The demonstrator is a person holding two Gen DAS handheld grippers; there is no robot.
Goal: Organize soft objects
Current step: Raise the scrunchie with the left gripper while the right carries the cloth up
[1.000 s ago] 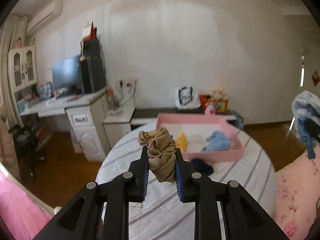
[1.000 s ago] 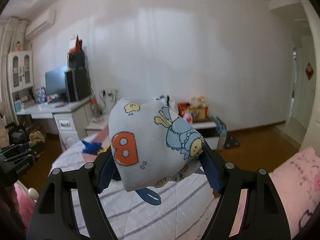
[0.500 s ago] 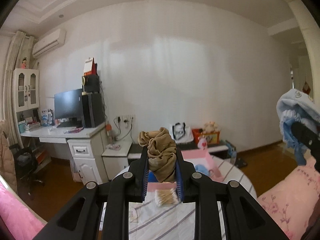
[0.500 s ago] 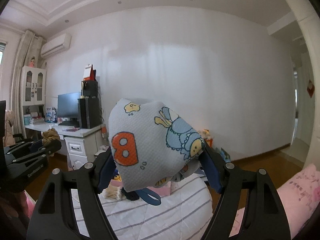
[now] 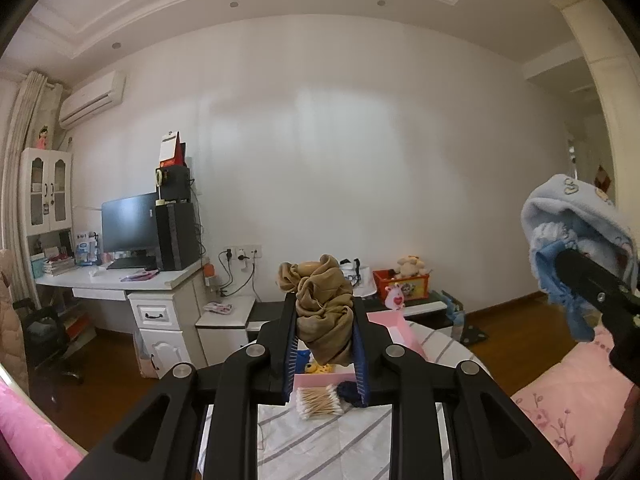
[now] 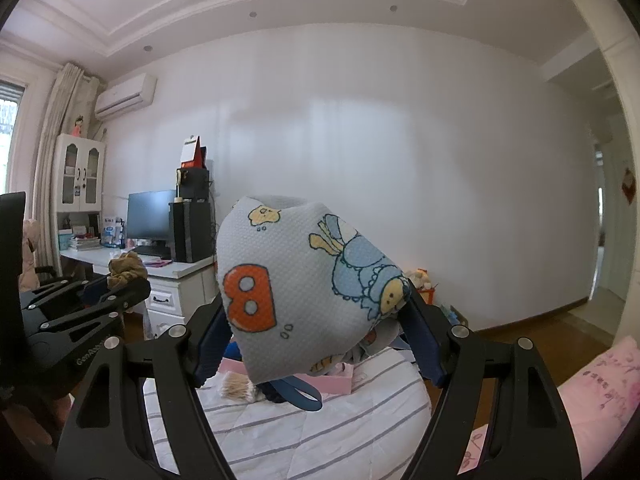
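Observation:
My left gripper [image 5: 324, 320] is shut on a crumpled tan cloth [image 5: 324, 316] and holds it high above the striped table [image 5: 320, 440]. My right gripper [image 6: 316, 308] is shut on a pale blue cartoon-print baby garment [image 6: 304, 288], also raised; it also shows in the left wrist view [image 5: 576, 232] at the far right. The left gripper with the tan cloth shows in the right wrist view [image 6: 124, 272] at the left. A pink tray [image 5: 396, 328] lies on the table behind the fingers, with a yellow item [image 5: 318, 368] inside. A dark blue cloth [image 5: 346, 390] lies in front of the tray.
A bundle of cotton swabs [image 5: 318, 402] lies on the table near the tray. A white desk [image 5: 132, 284] with a monitor [image 5: 130, 222] stands at the left wall. A low cabinet with toys [image 5: 404, 280] is behind the table. Pink bedding [image 5: 576, 412] is at the right.
Both grippers have tilted up and lifted with their cloths still held. The table and pink tray have dropped low in both views, and the ceiling now shows.

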